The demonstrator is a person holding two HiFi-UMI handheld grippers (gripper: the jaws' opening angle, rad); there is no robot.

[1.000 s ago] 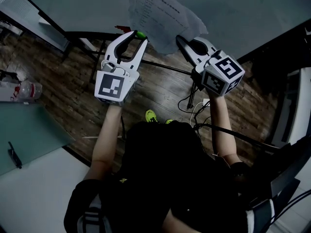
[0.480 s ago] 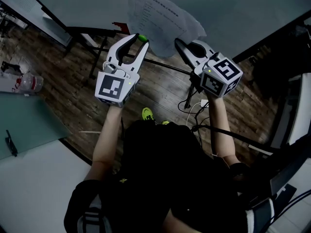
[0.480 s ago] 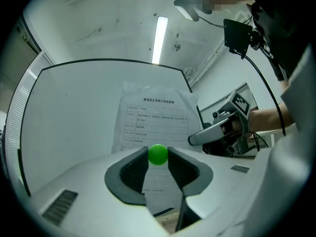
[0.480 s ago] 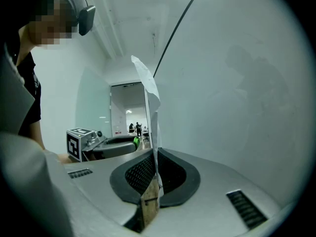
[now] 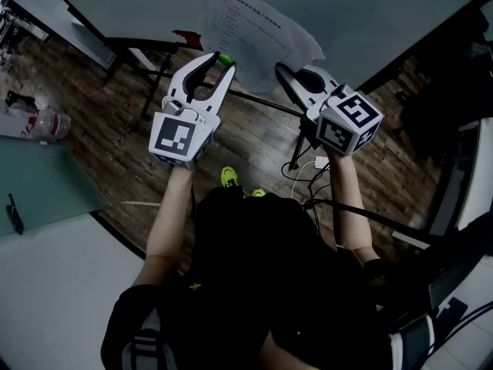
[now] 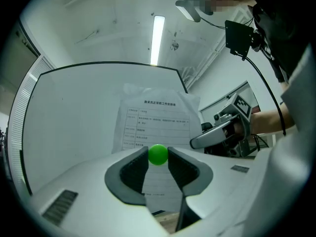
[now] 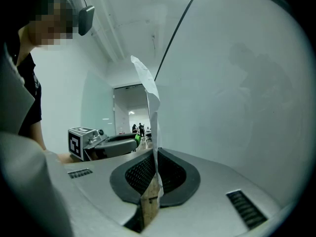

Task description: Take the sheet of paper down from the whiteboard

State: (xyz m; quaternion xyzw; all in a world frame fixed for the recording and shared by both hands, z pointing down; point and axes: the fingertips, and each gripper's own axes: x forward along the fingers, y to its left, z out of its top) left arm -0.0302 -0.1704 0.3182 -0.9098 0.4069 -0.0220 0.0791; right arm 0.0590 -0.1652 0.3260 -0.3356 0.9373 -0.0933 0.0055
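The printed sheet of paper [image 5: 254, 29] hangs in front of the whiteboard [image 5: 370, 14], crumpled at its lower edge. My right gripper [image 5: 282, 69] is shut on the paper's lower right part; in the right gripper view the paper [image 7: 152, 112] stands edge-on between the pads, beside the whiteboard [image 7: 237, 83]. My left gripper [image 5: 220, 60] is shut on a small green ball [image 5: 224, 58], level with the sheet's lower left. The left gripper view shows the green ball [image 6: 158, 154] pinched at the tips, with the paper [image 6: 155, 122] behind it and the right gripper [image 6: 217, 132] beside it.
The whiteboard's stand legs [image 5: 146, 83] spread over the wooden floor. A plastic bottle [image 5: 48, 122] lies at the left, beside a glass tabletop [image 5: 38, 199]. Cables [image 5: 312, 168] trail on the floor under my right hand. My yellow-green shoes [image 5: 229, 177] show below.
Both hands have shifted a little with the paper and the ball. In the head view the floor, bottle and stand have slid slightly upward. Neither grip has changed.
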